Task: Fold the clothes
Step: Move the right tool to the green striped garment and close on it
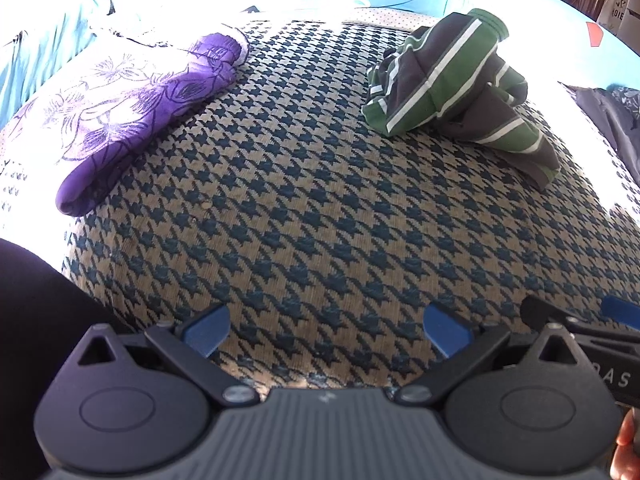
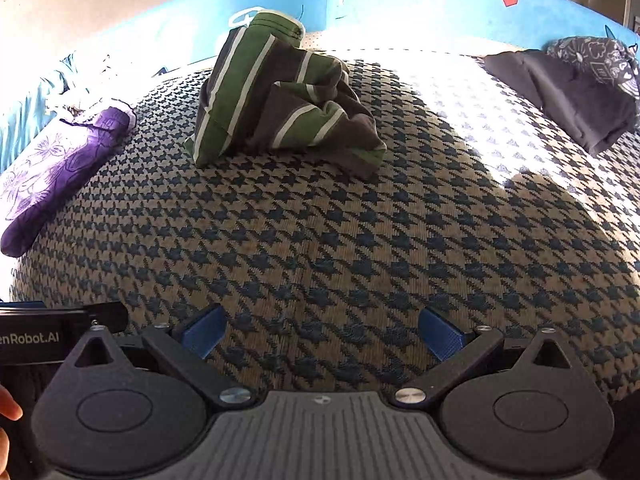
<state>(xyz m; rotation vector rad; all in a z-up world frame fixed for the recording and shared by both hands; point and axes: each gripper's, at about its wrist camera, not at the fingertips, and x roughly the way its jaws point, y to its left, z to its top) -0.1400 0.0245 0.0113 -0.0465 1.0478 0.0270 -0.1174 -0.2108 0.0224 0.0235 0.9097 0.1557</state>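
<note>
Currently both my left claw (image 1: 326,330) and right claw (image 2: 322,332) are spread, empty, hovering well short of the crumpled green striped garment (image 2: 280,108). Purple floral cloth (image 2: 56,168) lies folded left of it. Step: reach. Next, I judge, pinch and flatten it.

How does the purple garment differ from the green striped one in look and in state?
The purple garment bears a floral line print; the green striped garment has green, dark and white bands. The purple one lies flat and elongated, seemingly folded; the striped one sits crumpled in a heap. Both rest on the houndstooth cover, untouched by either tongs.
</note>
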